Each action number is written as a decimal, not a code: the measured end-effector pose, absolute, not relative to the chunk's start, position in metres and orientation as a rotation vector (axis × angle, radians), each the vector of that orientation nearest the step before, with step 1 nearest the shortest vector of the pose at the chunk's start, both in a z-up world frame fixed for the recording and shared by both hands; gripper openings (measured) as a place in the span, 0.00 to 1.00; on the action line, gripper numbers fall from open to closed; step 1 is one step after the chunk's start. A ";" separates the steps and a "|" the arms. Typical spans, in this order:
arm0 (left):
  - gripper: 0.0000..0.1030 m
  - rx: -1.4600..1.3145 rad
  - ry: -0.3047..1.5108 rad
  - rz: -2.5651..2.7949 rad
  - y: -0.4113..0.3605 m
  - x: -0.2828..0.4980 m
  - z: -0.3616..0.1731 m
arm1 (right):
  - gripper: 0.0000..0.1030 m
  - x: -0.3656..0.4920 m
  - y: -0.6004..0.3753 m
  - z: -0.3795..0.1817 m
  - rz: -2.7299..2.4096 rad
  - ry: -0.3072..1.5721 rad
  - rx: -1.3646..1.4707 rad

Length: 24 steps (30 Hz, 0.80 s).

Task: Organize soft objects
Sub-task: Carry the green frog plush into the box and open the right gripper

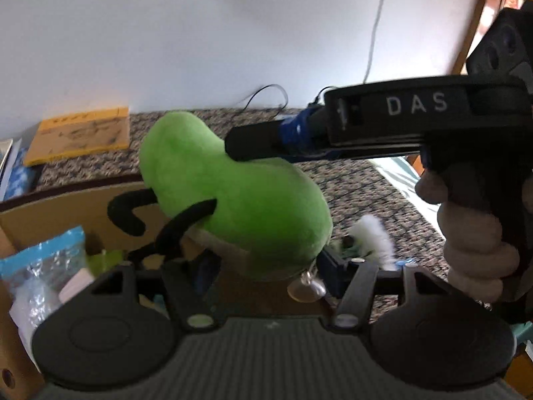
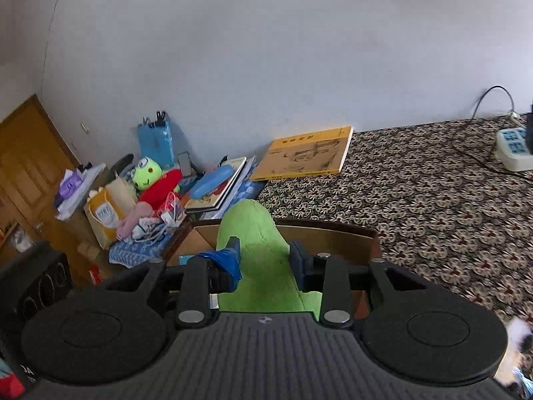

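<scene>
Clutter by the wall
A yellow book (image 2: 308, 155) lies on patterned carpet (image 2: 433, 200); a white power strip (image 2: 513, 148) sits far right.

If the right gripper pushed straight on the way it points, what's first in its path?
Past the green plush between its jaws, the right gripper would likely meet the cardboard box wall first; depth is unclear.

Soft, even daylight, no harsh shadows; fisheye bends the edges, and the left view shows motion blur.
</scene>
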<state>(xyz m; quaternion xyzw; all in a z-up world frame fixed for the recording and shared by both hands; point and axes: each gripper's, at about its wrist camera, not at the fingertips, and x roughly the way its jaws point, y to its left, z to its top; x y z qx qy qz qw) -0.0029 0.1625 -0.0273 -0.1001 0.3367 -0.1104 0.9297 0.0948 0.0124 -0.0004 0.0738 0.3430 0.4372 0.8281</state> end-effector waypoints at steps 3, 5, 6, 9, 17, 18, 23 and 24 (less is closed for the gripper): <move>0.61 -0.206 0.721 -0.202 0.170 0.013 -0.043 | 0.16 0.099 0.025 -0.013 0.891 0.711 0.129; 0.60 -0.190 0.746 -0.172 0.175 0.017 -0.050 | 0.16 0.099 0.029 -0.020 0.850 0.695 0.108; 0.60 -0.187 0.754 -0.163 0.178 0.018 -0.052 | 0.16 0.099 0.031 -0.024 0.829 0.690 0.095; 0.62 -0.221 0.754 -0.175 0.183 0.016 -0.052 | 0.16 0.096 0.029 -0.030 0.785 0.685 0.088; 0.62 -0.191 0.784 -0.110 0.191 0.010 -0.050 | 0.16 0.076 0.008 -0.019 0.716 0.666 0.140; 0.62 -0.181 0.791 -0.092 0.192 0.010 -0.050 | 0.16 0.073 0.004 -0.018 0.706 0.666 0.150; 0.63 -0.123 0.804 -0.026 0.190 0.005 -0.043 | 0.16 0.057 -0.005 -0.019 0.652 0.686 0.178; 0.63 -0.112 0.804 -0.018 0.189 0.003 -0.041 | 0.16 0.054 -0.007 -0.019 0.639 0.690 0.180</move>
